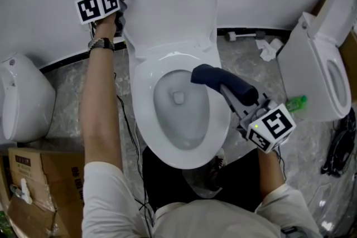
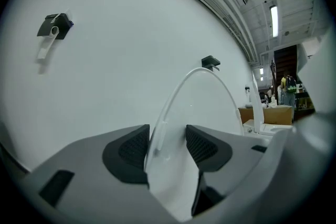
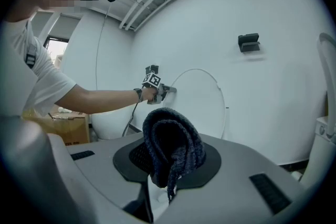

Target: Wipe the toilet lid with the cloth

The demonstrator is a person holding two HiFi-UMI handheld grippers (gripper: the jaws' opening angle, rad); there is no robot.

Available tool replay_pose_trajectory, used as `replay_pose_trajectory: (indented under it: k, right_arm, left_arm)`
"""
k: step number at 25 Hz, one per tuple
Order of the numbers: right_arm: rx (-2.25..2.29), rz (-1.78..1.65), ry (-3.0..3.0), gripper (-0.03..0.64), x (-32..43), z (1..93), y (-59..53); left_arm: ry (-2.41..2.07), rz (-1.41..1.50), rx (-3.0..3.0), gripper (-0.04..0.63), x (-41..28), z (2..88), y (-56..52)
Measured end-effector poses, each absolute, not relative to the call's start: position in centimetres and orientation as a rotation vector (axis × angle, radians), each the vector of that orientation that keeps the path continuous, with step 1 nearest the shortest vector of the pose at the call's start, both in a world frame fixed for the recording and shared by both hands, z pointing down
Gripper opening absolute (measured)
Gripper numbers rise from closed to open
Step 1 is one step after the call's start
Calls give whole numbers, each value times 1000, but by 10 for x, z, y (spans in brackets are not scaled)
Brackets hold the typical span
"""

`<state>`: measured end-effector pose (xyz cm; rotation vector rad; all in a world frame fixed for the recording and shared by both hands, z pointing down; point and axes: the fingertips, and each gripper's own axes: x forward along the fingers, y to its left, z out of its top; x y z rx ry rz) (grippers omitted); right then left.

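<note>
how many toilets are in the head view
3. The middle toilet, with its lid up; the right toilet; the left toilet, cut off at the edge. Others may be out of frame.

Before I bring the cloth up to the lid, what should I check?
1. Lid raised upright: ok.
2. Left tool gripping the lid's rim: ok, the rim fills the gap between its pads.
3. Cloth secure in the right tool: ok, bunched between the jaws.
4. Cloth touching the lid: not ok, it hangs over the bowl.
5. Nothing between cloth and lid: ok.
6. Cloth damp: cannot tell.
</note>
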<state>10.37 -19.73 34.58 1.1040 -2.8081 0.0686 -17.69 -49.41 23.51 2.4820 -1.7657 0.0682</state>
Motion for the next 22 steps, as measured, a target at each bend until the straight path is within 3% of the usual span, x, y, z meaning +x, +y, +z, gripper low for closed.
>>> replay_pose_trajectory:
  k: [12,16,20,22]
  right_arm:
    - [1138,121,-2841,86,113,352,-218]
    - [1122,113,-2891,86,106,341,-222]
    - [1121,88,-2911,86,101,334,-225]
    - [1121,66,-2923,86,99,326,-225]
  left_arm:
    - [-1819,62,2490,241,-181,237,-493]
    - [-1904,-41,2520,302,-197,217,-468]
    - [-2023,-22,2536,299,-211,206,-423]
    - [-2012,16,2568,256,-203,216,-398]
